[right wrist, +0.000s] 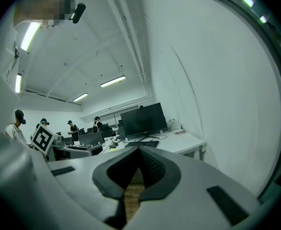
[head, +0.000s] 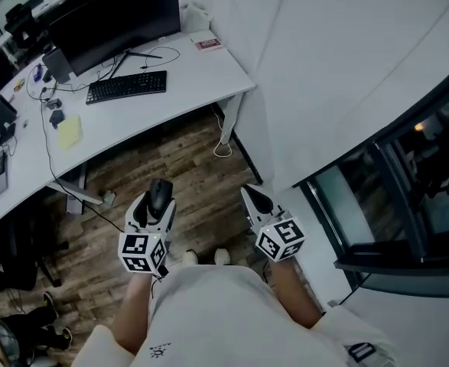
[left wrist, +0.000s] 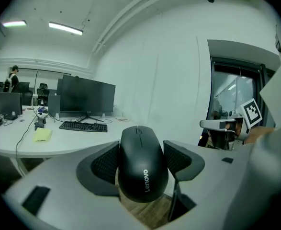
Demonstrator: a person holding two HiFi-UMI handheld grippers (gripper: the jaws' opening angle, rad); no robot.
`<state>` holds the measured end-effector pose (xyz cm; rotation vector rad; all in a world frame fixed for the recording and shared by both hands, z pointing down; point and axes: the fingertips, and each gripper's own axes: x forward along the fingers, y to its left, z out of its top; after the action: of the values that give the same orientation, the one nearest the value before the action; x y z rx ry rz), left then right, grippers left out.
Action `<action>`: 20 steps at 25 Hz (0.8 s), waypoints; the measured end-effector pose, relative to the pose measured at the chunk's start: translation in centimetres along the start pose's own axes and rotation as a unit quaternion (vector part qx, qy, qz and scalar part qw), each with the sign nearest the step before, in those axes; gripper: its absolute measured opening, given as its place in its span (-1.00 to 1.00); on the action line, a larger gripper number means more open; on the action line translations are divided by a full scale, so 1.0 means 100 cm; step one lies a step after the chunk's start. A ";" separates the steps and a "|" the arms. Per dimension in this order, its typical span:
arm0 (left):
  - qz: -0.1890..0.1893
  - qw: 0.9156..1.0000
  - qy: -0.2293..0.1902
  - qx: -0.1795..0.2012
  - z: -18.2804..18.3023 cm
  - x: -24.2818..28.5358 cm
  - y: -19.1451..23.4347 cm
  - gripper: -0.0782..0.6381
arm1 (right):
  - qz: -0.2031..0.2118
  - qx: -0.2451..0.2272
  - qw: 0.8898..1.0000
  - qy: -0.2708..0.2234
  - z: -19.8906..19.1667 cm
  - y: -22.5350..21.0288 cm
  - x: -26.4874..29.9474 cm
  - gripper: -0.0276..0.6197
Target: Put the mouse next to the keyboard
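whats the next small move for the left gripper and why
Probably carry the left gripper forward toward the desk: its fingers clamp the mouse, while the keyboard lies well ahead on the desk, with bare surface to its right.

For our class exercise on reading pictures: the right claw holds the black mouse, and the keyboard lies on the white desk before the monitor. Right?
Wrong claw: the left claw holds the black mouse, as the left gripper view shows. The keyboard does lie on the white desk before the monitor.
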<state>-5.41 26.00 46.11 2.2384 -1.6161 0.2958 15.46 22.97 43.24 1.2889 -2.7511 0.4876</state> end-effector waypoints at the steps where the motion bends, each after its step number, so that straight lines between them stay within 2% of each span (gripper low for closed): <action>1: 0.001 1.000 -0.001 0.000 0.000 0.000 -0.001 0.05 | 0.001 0.002 1.000 -0.001 0.000 0.000 -0.001 -0.86; 20: -0.010 1.000 -0.007 0.009 0.002 -0.013 0.007 0.05 | -0.008 0.018 1.000 -0.016 0.000 0.016 -0.004 -0.86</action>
<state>-6.53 26.81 45.61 2.2734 -1.6032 0.2907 14.53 24.24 42.72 1.3356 -2.7680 0.5238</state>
